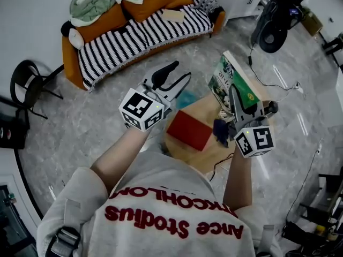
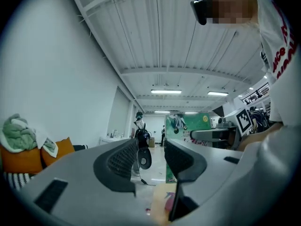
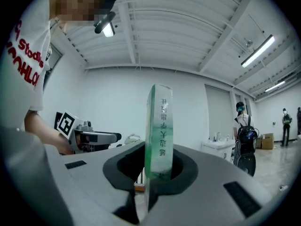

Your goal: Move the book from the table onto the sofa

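Book [image 3: 159,126] between right fingers [image 3: 123,167]; left fingers [image 2: 118,166] apart

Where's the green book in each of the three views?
Head view: book, right of centre, on edge in the right gripper.
Left gripper view: book right of centre, beyond the left gripper and its open jaws.
Right gripper view: book dead centre, upright, clamped between the jaws.
Shared landmark: the white sweatshirt with red lettering.

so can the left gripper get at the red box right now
Probably yes: the left gripper has open, empty jaws, and the red box lies uncovered close by, nothing between them.
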### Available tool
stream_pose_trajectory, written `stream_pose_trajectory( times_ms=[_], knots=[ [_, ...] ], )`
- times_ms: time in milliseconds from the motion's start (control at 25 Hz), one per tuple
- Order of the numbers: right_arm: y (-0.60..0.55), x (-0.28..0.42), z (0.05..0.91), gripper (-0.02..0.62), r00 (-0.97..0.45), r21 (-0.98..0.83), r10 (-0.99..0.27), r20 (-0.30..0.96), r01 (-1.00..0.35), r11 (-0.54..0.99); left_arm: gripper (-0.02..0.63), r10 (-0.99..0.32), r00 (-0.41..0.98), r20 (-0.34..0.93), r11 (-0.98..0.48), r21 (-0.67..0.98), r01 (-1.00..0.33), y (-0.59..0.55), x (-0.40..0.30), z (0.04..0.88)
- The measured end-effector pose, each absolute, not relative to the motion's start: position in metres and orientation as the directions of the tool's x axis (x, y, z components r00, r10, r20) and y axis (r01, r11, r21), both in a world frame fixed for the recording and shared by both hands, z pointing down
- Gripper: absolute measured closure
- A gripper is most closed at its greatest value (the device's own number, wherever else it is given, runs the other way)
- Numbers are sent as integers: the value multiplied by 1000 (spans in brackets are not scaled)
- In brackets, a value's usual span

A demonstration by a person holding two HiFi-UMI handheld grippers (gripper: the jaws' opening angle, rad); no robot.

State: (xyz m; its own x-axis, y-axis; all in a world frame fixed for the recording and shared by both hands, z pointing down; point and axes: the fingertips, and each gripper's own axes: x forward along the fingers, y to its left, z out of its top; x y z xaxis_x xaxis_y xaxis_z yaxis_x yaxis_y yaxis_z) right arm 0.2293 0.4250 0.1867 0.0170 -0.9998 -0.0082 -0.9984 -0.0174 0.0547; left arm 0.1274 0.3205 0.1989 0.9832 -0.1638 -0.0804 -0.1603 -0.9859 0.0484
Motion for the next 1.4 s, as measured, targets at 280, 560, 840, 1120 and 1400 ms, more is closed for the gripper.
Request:
stream_pose_trajectory(
  times_ms=[280, 560, 840, 1120, 1400],
  knots=[
    [420, 224, 178, 514, 59, 63, -998, -35, -996, -61, 569, -170, 980, -103, -985, 49, -166, 315, 122, 200],
    [423, 222, 176, 514, 54, 65, -997, -59, -996, -58, 591, -155, 984, -90, -986, 74, -149, 322, 124, 205],
    [426, 219, 176, 514, 54, 64, -996, -67, -996, -58, 591, -174, 982, -69, -984, 51, -171, 326, 125, 211],
    [427, 218, 178, 514, 35, 61, -997, -70, -997, -39, 591, -211, 974, -81, -976, 72, -205, 323, 119, 212],
    [410, 213, 176, 514, -29, 44, -996, -80, -999, 26, 591, -275, 959, -66, -960, 71, -271, 307, 101, 213]
  ],
)
